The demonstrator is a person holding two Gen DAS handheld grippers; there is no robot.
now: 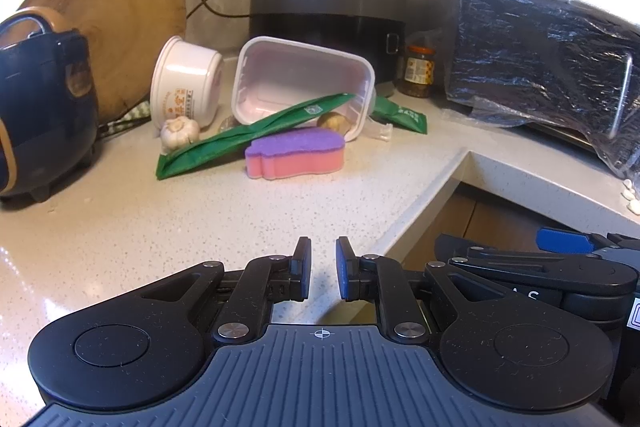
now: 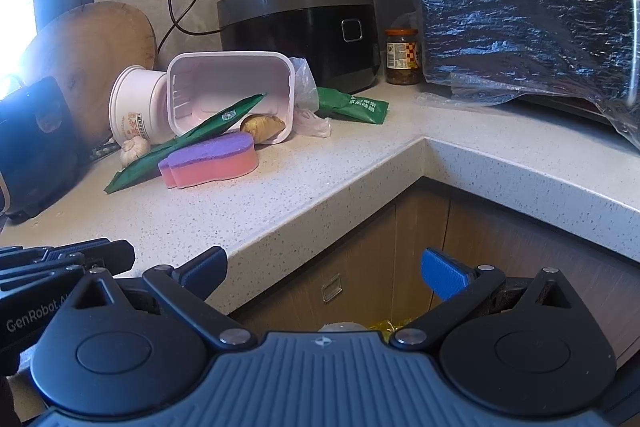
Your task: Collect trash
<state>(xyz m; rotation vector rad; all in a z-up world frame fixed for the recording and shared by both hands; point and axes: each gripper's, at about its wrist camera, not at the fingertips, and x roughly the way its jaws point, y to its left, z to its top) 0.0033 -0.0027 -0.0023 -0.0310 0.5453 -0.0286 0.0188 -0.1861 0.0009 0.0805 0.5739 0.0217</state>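
The tabletop [image 1: 120,227] is speckled, polished stone. The tray [image 1: 300,83] is smooth pale plastic, the sponge [image 1: 296,159] soft foam under a rough purple pad. The board [image 1: 120,27] is matt wood. Crinkled glossy black film [image 2: 520,19] wraps an appliance. The jar [image 2: 402,57] is glass.
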